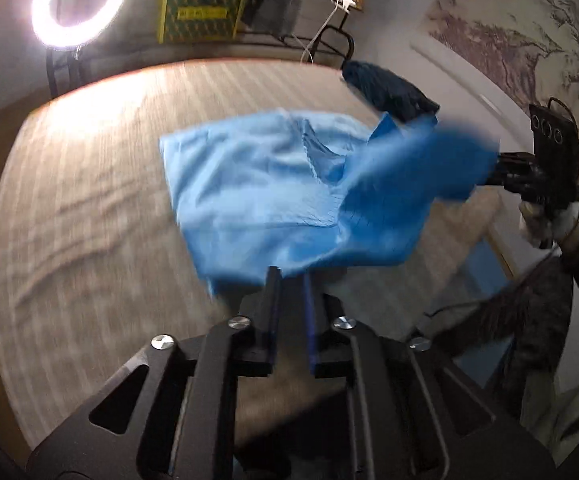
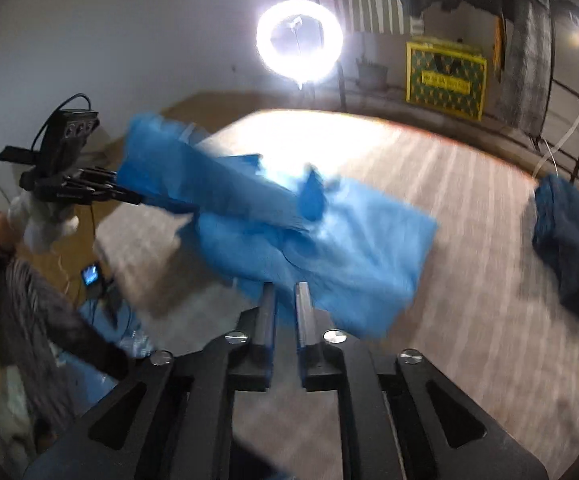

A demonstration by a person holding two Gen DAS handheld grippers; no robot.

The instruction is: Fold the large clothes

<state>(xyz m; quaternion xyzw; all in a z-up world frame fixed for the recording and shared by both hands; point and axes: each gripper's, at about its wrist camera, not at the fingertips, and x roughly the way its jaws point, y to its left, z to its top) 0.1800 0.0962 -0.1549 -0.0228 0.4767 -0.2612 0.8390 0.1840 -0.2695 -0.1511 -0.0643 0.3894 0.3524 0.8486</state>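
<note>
Blue garment (image 1: 273,184) half lifted off bed (image 1: 89,200), blurred. Left gripper (image 1: 291,276) and right gripper (image 2: 285,292) each clenched on near edge. Best carried level, both corners matched, laid flat.

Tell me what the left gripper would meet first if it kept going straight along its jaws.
Most likely the light blue garment that the left gripper already pinches; beyond it lies the striped bed cover. Depth is blurred.
</note>
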